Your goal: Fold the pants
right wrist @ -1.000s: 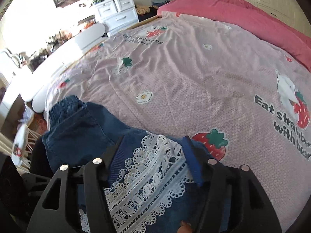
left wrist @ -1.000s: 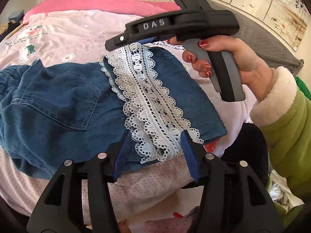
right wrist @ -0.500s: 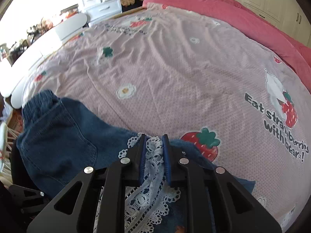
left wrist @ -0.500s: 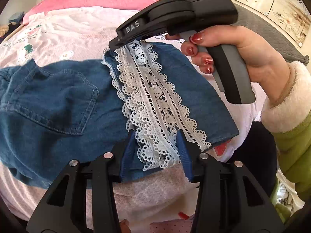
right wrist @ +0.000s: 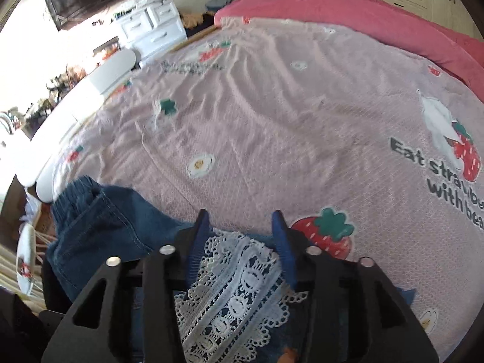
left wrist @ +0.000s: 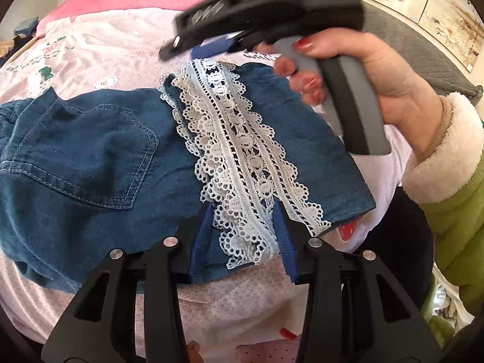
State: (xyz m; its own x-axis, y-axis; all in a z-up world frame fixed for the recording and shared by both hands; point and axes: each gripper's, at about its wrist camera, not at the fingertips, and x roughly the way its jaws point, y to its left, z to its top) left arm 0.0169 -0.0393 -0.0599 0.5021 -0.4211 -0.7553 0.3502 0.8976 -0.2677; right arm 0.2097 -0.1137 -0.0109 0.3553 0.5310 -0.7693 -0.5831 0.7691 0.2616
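Note:
Blue denim pants (left wrist: 90,163) with a white lace band (left wrist: 239,163) lie folded on a pink bedspread (left wrist: 99,42). My left gripper (left wrist: 243,211) is open, its blue pads on either side of the near end of the lace. My right gripper (right wrist: 240,219) is open above the far end of the lace (right wrist: 239,275). In the left wrist view it (left wrist: 193,48) hovers over that end, held by a hand with red nails. The waistband (right wrist: 75,196) lies at the left.
The bedspread (right wrist: 272,115) has strawberry prints and lettering. A deep pink blanket (right wrist: 363,15) lies along the far edge. A white dresser (right wrist: 151,30) and a white bed frame (right wrist: 75,103) stand to the left. A grey headboard (left wrist: 423,54) is at the right.
My right gripper, shut on the lace's far end half a second ago, has opened and lifted off. My left gripper has stayed open around the near end.

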